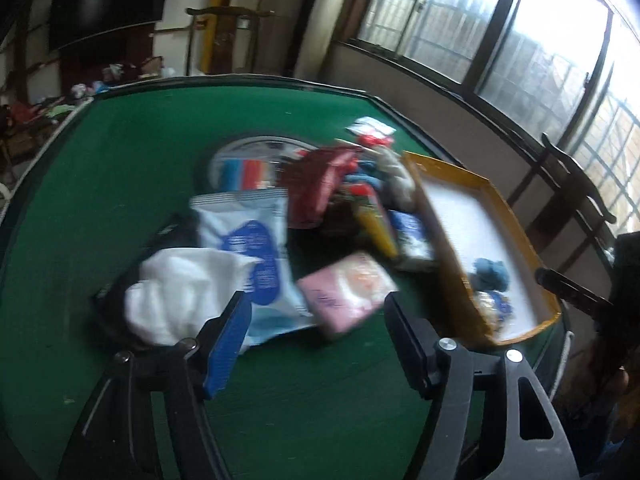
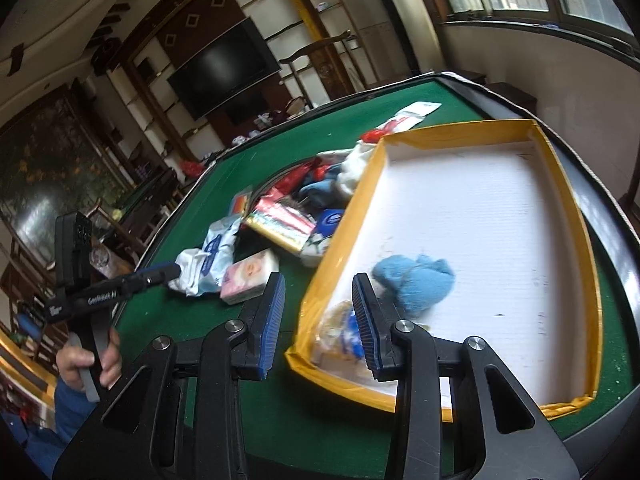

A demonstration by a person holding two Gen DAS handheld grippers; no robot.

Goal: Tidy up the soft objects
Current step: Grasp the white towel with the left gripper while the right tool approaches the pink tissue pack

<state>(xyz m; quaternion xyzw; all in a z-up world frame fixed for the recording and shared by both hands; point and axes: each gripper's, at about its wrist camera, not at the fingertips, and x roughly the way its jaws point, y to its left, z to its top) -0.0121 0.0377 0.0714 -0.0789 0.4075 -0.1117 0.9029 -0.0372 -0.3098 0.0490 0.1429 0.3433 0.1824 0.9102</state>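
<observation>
A yellow-rimmed tray [image 2: 556, 168] with a white floor sits on the green table; it also shows in the left wrist view [image 1: 448, 240]. A blue fuzzy toy [image 2: 416, 276] and a clear packet [image 2: 340, 328] lie in its near corner. A pile of soft items lies left of it: a pink tissue pack [image 1: 346, 292], a white and blue pouch [image 1: 250, 248], a white cloth [image 1: 180, 292], a red bag [image 1: 316, 184]. My left gripper [image 1: 316, 336] is open and empty just before the pink pack. My right gripper [image 2: 318, 316] is open and empty, astride the tray's near left rim.
A round grey inset [image 1: 256, 152] sits in the table's middle, under colored items. The table's raised dark edge [image 1: 240, 80] runs around. Chairs [image 1: 572, 184] and windows stand to the right. The left gripper's handle and the hand show in the right wrist view [image 2: 88, 300].
</observation>
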